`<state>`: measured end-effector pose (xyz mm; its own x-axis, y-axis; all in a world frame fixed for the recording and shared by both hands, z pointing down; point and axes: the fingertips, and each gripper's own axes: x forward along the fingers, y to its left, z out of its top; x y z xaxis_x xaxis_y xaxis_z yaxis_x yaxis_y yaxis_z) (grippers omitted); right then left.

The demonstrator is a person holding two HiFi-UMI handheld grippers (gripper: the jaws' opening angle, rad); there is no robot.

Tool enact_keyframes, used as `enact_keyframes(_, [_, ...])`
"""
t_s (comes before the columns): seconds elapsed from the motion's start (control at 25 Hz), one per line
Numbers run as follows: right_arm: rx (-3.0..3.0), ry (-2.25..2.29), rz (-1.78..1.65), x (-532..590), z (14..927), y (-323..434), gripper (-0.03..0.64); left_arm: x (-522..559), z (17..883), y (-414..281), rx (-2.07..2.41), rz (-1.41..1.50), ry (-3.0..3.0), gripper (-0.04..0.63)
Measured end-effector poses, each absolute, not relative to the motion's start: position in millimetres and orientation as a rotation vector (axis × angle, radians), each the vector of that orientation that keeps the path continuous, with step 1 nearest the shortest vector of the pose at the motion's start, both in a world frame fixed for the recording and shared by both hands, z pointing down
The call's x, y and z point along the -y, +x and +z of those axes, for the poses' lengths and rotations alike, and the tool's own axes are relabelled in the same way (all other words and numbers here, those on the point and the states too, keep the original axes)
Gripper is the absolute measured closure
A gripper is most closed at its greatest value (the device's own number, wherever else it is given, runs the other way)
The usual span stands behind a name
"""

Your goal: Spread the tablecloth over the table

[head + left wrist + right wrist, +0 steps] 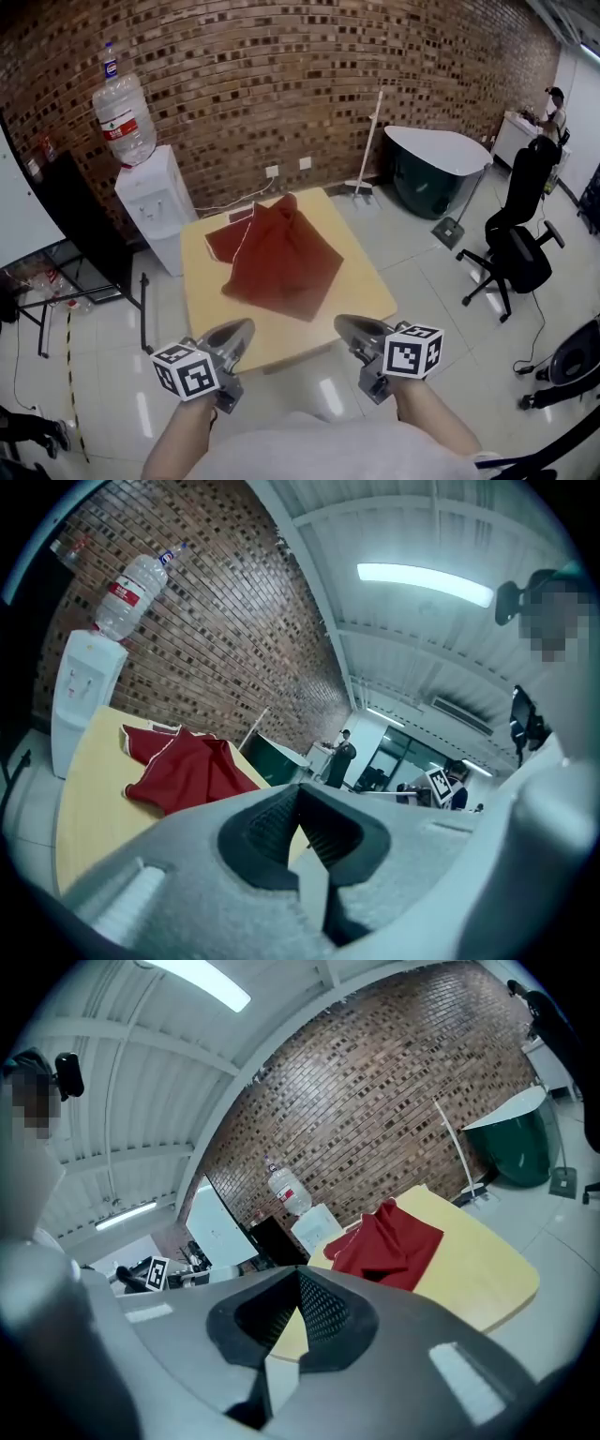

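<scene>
A red tablecloth (pixel 277 253) with a pale trim lies crumpled in a heap on the square yellow table (pixel 361 295), toward its far left part. It also shows in the left gripper view as the red cloth (pixel 187 769) and in the right gripper view as the red heap (pixel 389 1244). My left gripper (pixel 246 328) is shut and empty, short of the table's near edge. My right gripper (pixel 343 324) is likewise shut and empty, beside it on the right. Neither one touches the cloth.
A white water dispenser (pixel 155 204) with a bottle stands at the table's far left. A dark green tub (pixel 433 169), a broom (pixel 367 150) and a black office chair (pixel 518 234) are at the right. A black rack (pixel 80 230) stands left. Brick wall behind.
</scene>
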<state>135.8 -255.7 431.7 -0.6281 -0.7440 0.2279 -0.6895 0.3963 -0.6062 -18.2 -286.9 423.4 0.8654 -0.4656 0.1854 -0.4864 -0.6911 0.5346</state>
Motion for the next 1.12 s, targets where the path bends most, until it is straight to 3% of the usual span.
enact_keyframes(0.56, [-2.55,-1.211,-1.19,343.5,469.7,151.2,0.618,360.6,482.8,-45.3,0.881,0.107,2.284,0.59])
enact_keyframes(0.76, [-2.488,-1.224,-1.292,377.9,498.2,155.9,0.618,398.8,517.5,-49.5,0.856,0.126,2.193,0.527])
enact_keyframes(0.88, [-2.434,-1.214,-1.38,394.3,522.8,157.9,0.57,418.3,543.6,-51.7,0.827,0.147,2.131,0.464])
enact_keyframes(1.12, [-2.281,-1.167,-1.593,415.6,570.0,157.9,0.48,452.5,593.4,-61.7,0.834,0.191,2.011,0.421])
